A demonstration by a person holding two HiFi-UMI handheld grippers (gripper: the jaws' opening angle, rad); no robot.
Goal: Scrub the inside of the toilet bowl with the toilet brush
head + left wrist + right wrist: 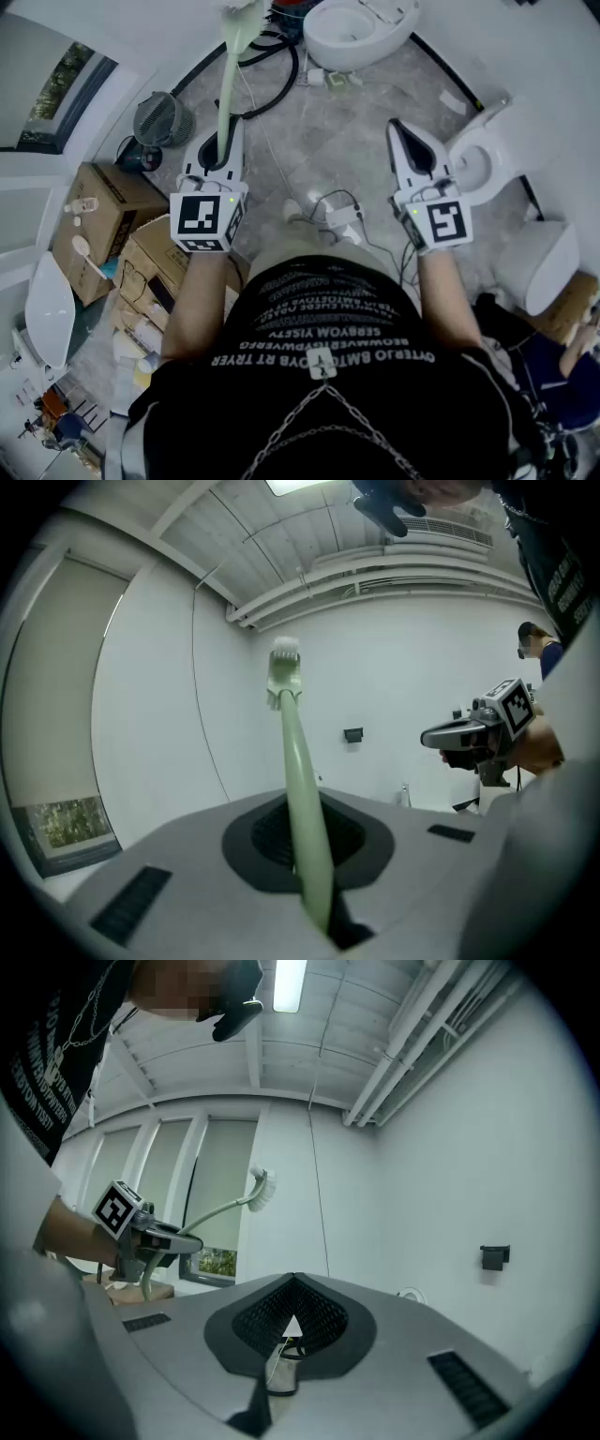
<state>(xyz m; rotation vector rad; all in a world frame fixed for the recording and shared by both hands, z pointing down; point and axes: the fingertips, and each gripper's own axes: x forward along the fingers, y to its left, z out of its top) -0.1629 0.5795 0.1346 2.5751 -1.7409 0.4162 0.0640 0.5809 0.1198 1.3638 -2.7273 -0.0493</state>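
A pale green toilet brush (228, 80) runs up out of my left gripper (222, 142), which is shut on its handle. In the left gripper view the handle (306, 808) rises between the jaws to a white bristle head (284, 660), held in the air in front of a white wall. My right gripper (401, 131) is beside it, shut and holding nothing; its pads meet at a point (293, 1290). The right gripper view shows the brush (262, 1189) and the left gripper (161, 1238). One white toilet bowl (330, 42) stands on the floor ahead, another (487, 155) to the right.
A third white toilet (542, 262) stands at the right. On the left are cardboard boxes (105, 217), a small fan (161, 120) and a white lid (47, 309). A black hose (284, 82) and cables (339, 208) lie on the grey floor. Another person (574, 367) is at the lower right.
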